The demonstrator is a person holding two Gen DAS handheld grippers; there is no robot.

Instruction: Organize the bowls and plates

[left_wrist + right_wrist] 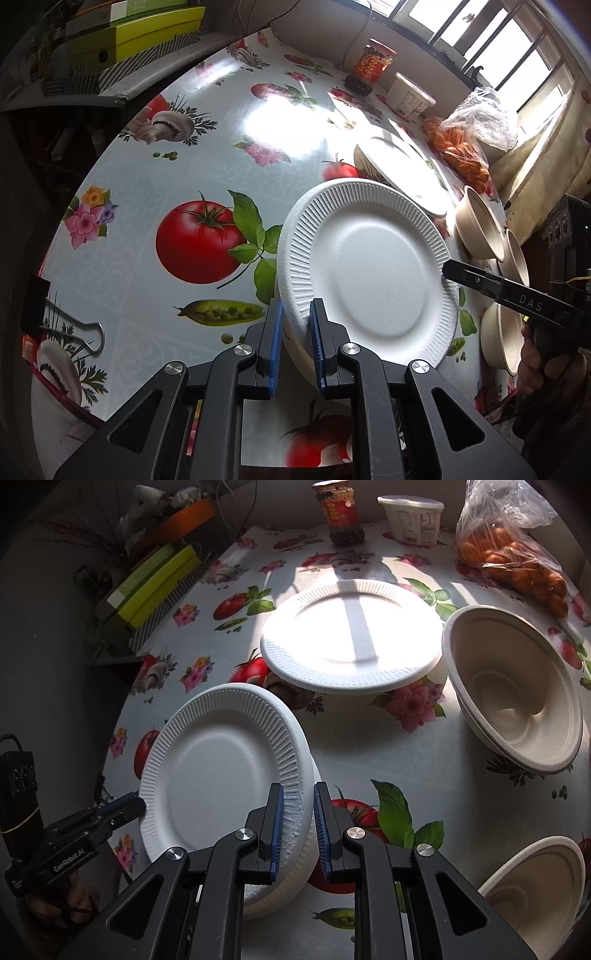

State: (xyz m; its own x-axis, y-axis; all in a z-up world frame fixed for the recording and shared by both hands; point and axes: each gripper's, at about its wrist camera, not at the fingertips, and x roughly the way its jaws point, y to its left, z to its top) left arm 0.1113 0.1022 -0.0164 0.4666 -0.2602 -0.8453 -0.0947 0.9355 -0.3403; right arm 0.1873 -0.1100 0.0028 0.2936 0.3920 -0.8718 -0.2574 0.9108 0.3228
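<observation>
Both grippers — left gripper [297, 343], right gripper [299, 827] — clamp the foam plate [369, 273] by opposite ribbed rims; light, crushable — grip gently.

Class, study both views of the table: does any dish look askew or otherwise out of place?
Yes. The near white plate is tilted, gripped at opposite rims by the left gripper and right gripper. Behind it, the far plate sits raised off the tablecloth, and a bowl leans on its side.

plate [369, 266]: matt white foam, ribbed rim
tablecloth [166, 177]: glossy printed plastic
bowl [517, 690]: matt beige pulp
</observation>
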